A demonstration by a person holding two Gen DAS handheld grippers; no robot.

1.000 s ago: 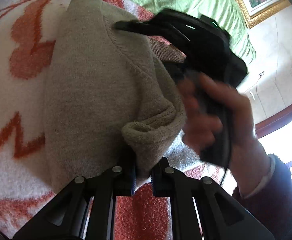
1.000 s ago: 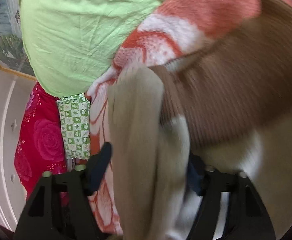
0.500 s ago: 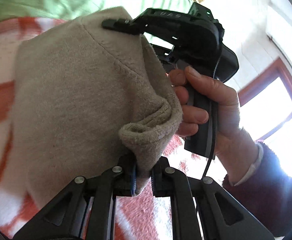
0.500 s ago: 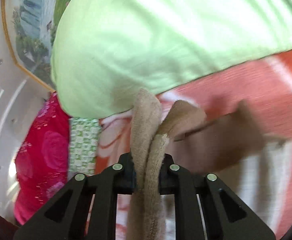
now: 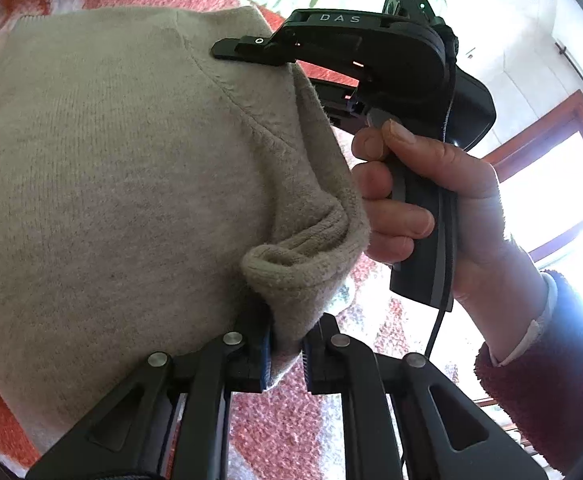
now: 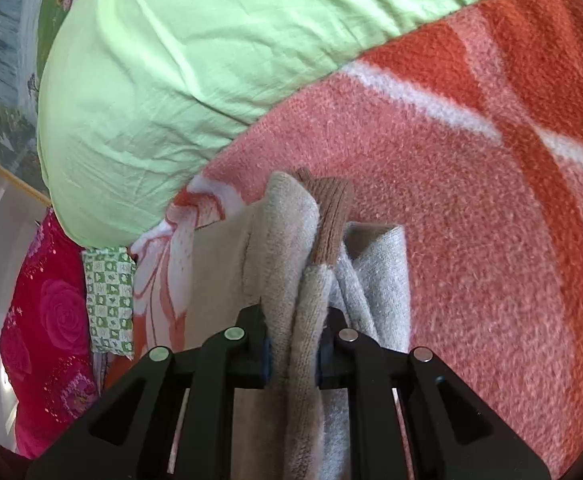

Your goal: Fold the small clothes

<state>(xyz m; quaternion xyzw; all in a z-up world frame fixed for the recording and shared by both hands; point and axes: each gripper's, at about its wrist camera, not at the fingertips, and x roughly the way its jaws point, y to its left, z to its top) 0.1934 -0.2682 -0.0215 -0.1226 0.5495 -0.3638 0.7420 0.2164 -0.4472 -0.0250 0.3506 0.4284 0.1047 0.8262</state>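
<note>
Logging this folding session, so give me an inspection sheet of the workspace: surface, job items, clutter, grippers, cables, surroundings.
Surface: orange, pink and white blanket on a bed.
Job's things: beige knit sweater, lifted, with a brown ribbed edge in the right wrist view.
Clutter: green pillow, green checked cloth, red rose fabric.
Grippers: left gripper shut on the sweater; right gripper shut on it too, held by the right hand.
Cables: thin black cable hanging from the right handle.
Surroundings: framed painting, bright window.

bed under a fuzzy orange-and-white blanket [image 6: 471,184], a light green pillow [image 6: 195,64] on it
</note>
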